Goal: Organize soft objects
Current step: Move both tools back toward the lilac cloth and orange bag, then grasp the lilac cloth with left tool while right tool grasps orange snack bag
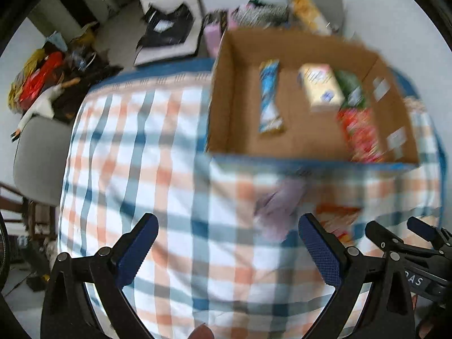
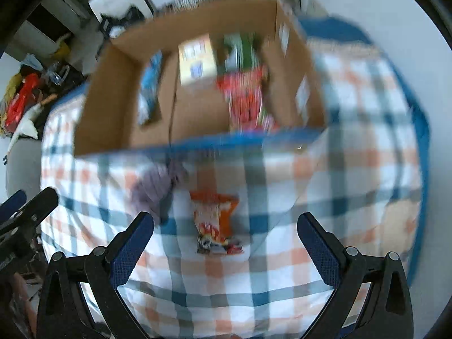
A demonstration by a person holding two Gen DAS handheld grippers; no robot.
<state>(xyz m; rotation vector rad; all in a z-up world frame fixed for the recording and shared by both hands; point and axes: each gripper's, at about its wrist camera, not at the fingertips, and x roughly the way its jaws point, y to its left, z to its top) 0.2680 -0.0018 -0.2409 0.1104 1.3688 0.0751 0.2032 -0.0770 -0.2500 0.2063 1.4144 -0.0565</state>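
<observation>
Left hand-held gripper (image 1: 228, 243): nearest the left wrist camera, jaws spread wide with nothing between them, blue pads over the checked cloth.
Right hand-held gripper (image 2: 225, 237): nearest the right wrist camera, jaws also spread wide and holding nothing; the orange packet lies on the cloth between and just beyond its fingertips.
Checked cloth (image 1: 147, 175): blue, orange and white plaid, covering the surface and filling most of both views.
Purple soft object (image 1: 278, 209): lies on the cloth at about 1 o'clock from the left hand-held gripper, just in front of the box; blurred, possibly a knitted or cloth item.
Orange packet (image 2: 215, 220): a soft printed snack-style bag, flat on the cloth at 12 o'clock from the right hand-held gripper, just beside the purple soft object.
Cardboard box (image 1: 226, 90): open-topped, on the cloth at 12 to 1 o'clock, beyond both loose items.
Box contents: a blue and white packet (image 1: 269, 96) toward the left, a yellow packet (image 1: 320, 87) in the middle, a green packet (image 1: 353, 87) and a red patterned packet (image 1: 360, 132) by the right wall.
Background: a grey chair (image 1: 39, 155) at 9 o'clock.
</observation>
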